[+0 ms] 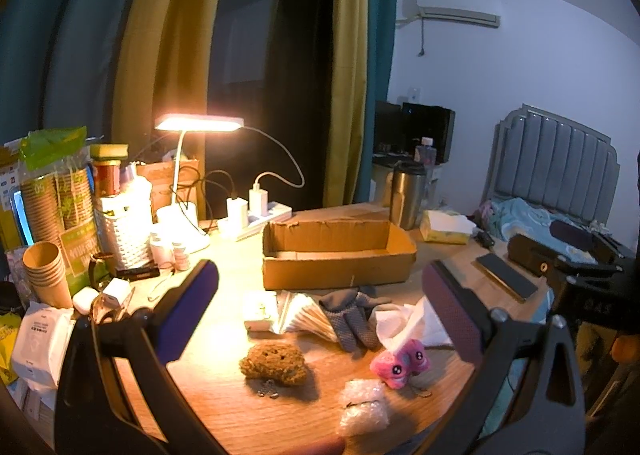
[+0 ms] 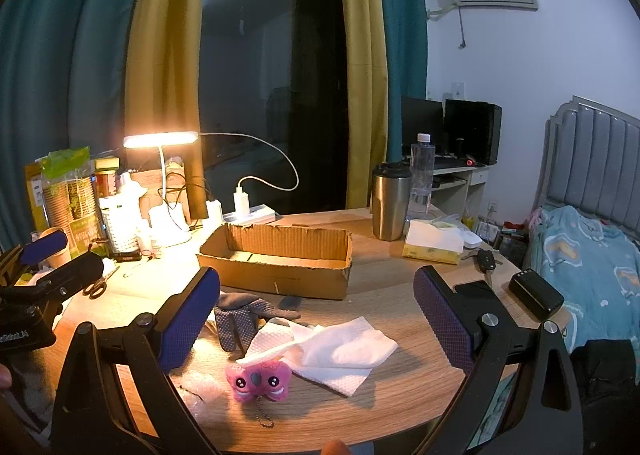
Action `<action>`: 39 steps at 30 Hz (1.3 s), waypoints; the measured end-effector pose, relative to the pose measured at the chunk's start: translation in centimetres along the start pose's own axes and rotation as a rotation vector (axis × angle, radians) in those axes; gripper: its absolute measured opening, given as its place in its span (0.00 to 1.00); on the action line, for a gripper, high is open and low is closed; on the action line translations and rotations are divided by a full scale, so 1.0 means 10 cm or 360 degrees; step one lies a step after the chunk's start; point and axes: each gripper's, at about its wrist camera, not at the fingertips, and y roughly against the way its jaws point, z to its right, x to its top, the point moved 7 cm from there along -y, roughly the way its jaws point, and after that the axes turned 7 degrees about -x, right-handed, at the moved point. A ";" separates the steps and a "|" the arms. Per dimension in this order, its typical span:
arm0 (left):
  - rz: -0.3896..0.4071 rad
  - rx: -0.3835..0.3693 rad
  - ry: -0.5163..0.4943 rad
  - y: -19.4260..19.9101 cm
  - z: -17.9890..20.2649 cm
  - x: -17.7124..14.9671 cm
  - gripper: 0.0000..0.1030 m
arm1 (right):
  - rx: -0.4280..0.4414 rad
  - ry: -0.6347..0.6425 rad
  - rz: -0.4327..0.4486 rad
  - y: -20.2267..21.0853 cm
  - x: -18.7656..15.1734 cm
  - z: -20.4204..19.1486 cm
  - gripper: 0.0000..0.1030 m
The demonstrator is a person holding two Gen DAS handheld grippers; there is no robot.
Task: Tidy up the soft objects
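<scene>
Holding both claws wide over the counter (image 2: 400, 395), nothing gripped: my left claw (image 1: 320, 315), my right claw (image 2: 316, 319). Pink plush (image 2: 258, 379) sits under a white tissue (image 2: 340, 351) edge, grey glove (image 2: 240, 319) behind it, brown plush (image 1: 274, 365) left, cardboard box (image 2: 280, 255) beyond, unfilled as far as I see.

Both wrist views looked from above the table's (image 1: 224, 267) near edge toward the far curtains, angled slightly down, fairly near the items. Left wrist view sat further left, right wrist view further right. Both shared the cardboard box (image 1: 338, 255) (image 2: 280, 259), pink plush (image 1: 400, 363) (image 2: 258, 375), grey glove (image 1: 352, 315) (image 2: 240, 317) and lamp (image 1: 199, 123) (image 2: 160, 140).
</scene>
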 end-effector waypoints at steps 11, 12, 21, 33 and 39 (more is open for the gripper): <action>-0.0004 -0.0005 0.0004 -0.01 0.00 0.01 1.00 | 0.0000 0.0001 0.0001 0.00 0.00 -0.01 0.96; -0.0004 -0.0007 0.0002 -0.01 0.00 0.01 1.00 | 0.0000 0.0002 0.0000 -0.01 -0.01 -0.01 0.96; -0.0006 -0.0009 -0.0001 -0.02 0.00 0.01 1.00 | -0.0002 0.0003 -0.0004 0.00 -0.01 -0.01 0.96; -0.0004 -0.0013 -0.0004 -0.01 0.01 0.02 1.00 | -0.0002 0.0004 -0.0002 -0.01 -0.01 -0.01 0.96; -0.0003 -0.0016 -0.0009 -0.01 0.01 0.01 1.00 | 0.0000 0.0005 -0.0004 0.00 0.00 -0.01 0.96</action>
